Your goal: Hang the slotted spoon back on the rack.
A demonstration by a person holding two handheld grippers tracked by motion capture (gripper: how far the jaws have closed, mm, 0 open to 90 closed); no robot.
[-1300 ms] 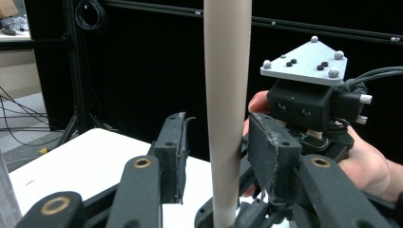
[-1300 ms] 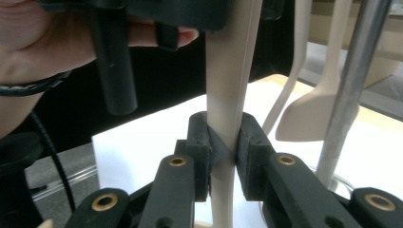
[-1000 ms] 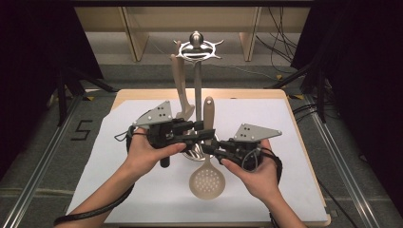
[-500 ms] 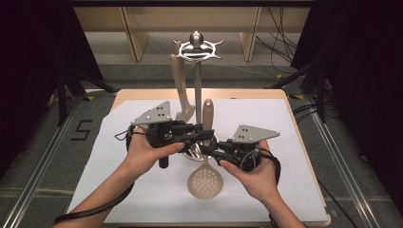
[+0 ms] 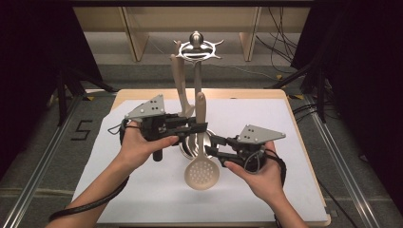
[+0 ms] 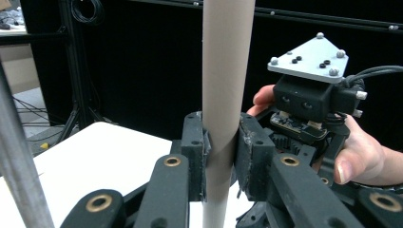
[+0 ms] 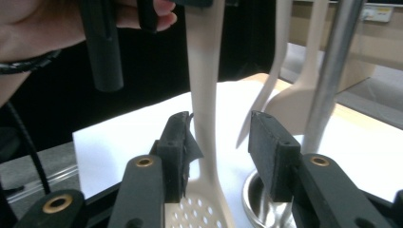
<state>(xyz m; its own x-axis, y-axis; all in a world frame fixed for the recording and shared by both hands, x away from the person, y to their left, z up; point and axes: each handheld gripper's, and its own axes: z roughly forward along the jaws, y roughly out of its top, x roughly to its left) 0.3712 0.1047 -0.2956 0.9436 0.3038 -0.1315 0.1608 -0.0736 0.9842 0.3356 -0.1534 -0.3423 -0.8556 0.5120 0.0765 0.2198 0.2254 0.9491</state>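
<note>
The left tongs (image 6: 221, 145) were clamped on the handle of a beige slotted spoon (image 5: 201, 156), holding it upright just in front of the utensil stand (image 5: 196, 52), its perforated bowl hanging above the white worktop (image 5: 294, 123). The right tongs (image 7: 216, 142) had just been opening: their pads stood apart on either side of the spoon's neck, one pad close against it but no longer gripping. So the handover between hands looked done, with the left now carrying the spoon. What seemed left was to lift it and hang it on the stand's hooked crown, where another beige utensil (image 5: 179, 85) already hung. The only writing legible was a "5" (image 5: 81, 130) marked on the floor left of the worktop.
</note>
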